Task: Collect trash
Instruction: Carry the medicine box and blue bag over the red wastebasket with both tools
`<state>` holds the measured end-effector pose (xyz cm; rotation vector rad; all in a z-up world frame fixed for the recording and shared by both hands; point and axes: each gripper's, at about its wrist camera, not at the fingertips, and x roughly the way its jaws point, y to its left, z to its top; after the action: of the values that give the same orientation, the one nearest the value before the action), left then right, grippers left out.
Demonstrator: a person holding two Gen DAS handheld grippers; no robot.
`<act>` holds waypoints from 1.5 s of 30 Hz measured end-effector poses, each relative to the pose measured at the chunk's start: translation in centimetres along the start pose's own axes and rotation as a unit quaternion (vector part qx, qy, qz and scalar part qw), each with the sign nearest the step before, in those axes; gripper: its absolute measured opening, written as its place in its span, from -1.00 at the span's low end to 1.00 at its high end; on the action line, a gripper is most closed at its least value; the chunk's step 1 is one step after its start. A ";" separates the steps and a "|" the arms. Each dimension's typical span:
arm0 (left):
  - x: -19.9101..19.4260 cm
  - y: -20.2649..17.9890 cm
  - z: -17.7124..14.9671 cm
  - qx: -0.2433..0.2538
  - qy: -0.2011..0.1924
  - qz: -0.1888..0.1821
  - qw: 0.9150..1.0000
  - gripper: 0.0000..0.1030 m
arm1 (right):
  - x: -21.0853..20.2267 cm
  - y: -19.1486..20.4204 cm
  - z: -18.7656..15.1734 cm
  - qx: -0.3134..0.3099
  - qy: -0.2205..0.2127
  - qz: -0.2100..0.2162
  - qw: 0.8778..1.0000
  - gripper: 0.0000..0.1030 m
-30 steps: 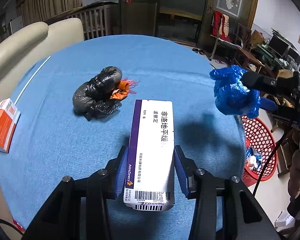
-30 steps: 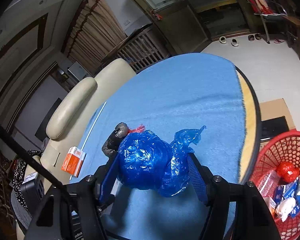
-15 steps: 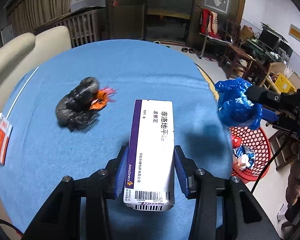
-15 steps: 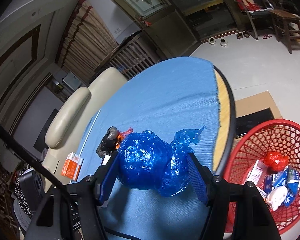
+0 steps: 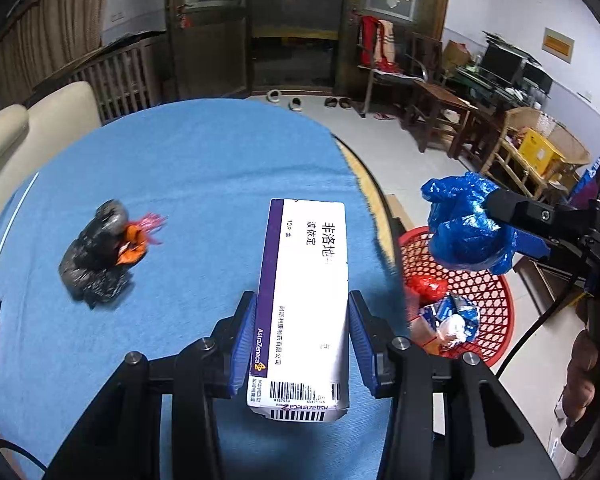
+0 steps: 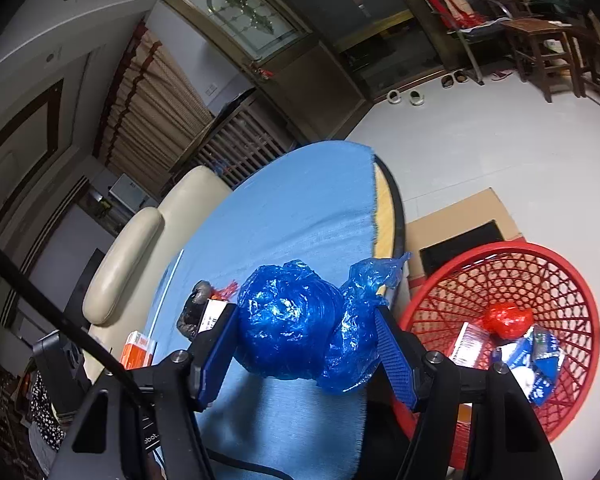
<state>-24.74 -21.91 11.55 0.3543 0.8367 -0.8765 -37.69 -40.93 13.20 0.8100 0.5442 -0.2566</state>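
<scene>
I noted the left gripper (image 5: pixel 301 332) pinching the medicine box (image 5: pixel 304 300) over the table (image 5: pixel 204 168), and the right gripper (image 6: pixel 305 346) clamping the blue bag (image 6: pixel 296 324), basket (image 6: pixel 539 272) at three o'clock, presumably for dropping.

Two matching black grippers with blue pads

My left gripper (image 5: pixel 301 332) has black angular arms, silver round screw heads at the joints and ribbed blue fingers (image 5: pixel 242 344). My right gripper (image 6: pixel 305 344) is built the same, with textured blue pads (image 6: pixel 395 360), silver screws, small white lettering on its lower left frame, and a black cable (image 6: pixel 40 300) crossing beside it.
</scene>
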 end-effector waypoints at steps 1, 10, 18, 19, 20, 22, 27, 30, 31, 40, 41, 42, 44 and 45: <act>0.1 -0.3 0.1 0.002 0.000 -0.002 1.000 -0.09 | -0.2 -0.2 0.0 0.002 -0.001 -0.002 1.000 0.36; 0.1 -2.2 0.4 0.020 -0.004 -0.019 1.000 -0.09 | -1.4 -1.5 -0.2 0.013 -0.006 -0.013 1.000 0.36; 0.3 -3.8 0.6 0.031 -0.005 -0.032 0.999 -0.09 | -2.2 -1.9 -0.3 0.016 -0.010 -0.020 1.000 0.36; 0.3 -3.9 0.7 0.032 -0.005 -0.033 0.999 -0.09 | -2.2 -2.0 -0.3 0.017 -0.011 -0.021 1.000 0.36; 0.4 -4.1 0.7 0.034 -0.004 -0.034 0.999 -0.09 | -2.2 -2.2 -0.3 0.017 -0.011 -0.022 1.000 0.36; 0.5 -4.3 0.7 0.035 -0.005 -0.035 0.999 -0.09 | -2.3 -2.4 -0.3 0.019 -0.012 -0.024 0.999 0.36; 0.8 -4.7 1.1 0.038 -0.003 -0.040 0.998 -0.09 | -2.8 -3.1 -0.1 0.027 -0.018 -0.038 0.999 0.36; 1.1 -5.2 1.3 0.043 -0.002 -0.045 0.998 -0.09 | -3.4 -3.9 0.0 0.033 -0.020 -0.047 0.998 0.35; 1.1 -5.4 1.3 0.044 -0.001 -0.047 0.998 -0.09 | -3.6 -4.2 0.1 0.034 -0.020 -0.049 0.998 0.36; 1.8 -7.8 1.4 0.068 0.004 -0.065 0.996 -0.09 | -5.0 -5.4 0.2 0.045 -0.027 -0.061 0.997 0.35; 1.8 -8.0 1.4 0.070 0.005 -0.066 0.995 -0.09 | -5.0 -5.6 0.3 0.046 -0.028 -0.062 0.997 0.35; 1.9 -8.1 1.4 0.071 0.005 -0.067 0.995 -0.09 | -5.2 -5.7 0.3 0.046 -0.029 -0.064 0.996 0.35; 2.1 -8.3 1.4 0.072 0.008 -0.068 0.995 -0.09 | -5.3 -5.9 0.4 0.047 -0.030 -0.067 0.996 0.35; 2.1 -8.3 1.3 0.074 0.009 -0.068 0.995 -0.09 | -5.2 -6.0 0.5 0.048 -0.030 -0.068 0.996 0.36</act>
<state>-29.91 -28.92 11.21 0.4381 0.8214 -1.0660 -44.39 -45.25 12.66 0.8564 0.5343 -0.4340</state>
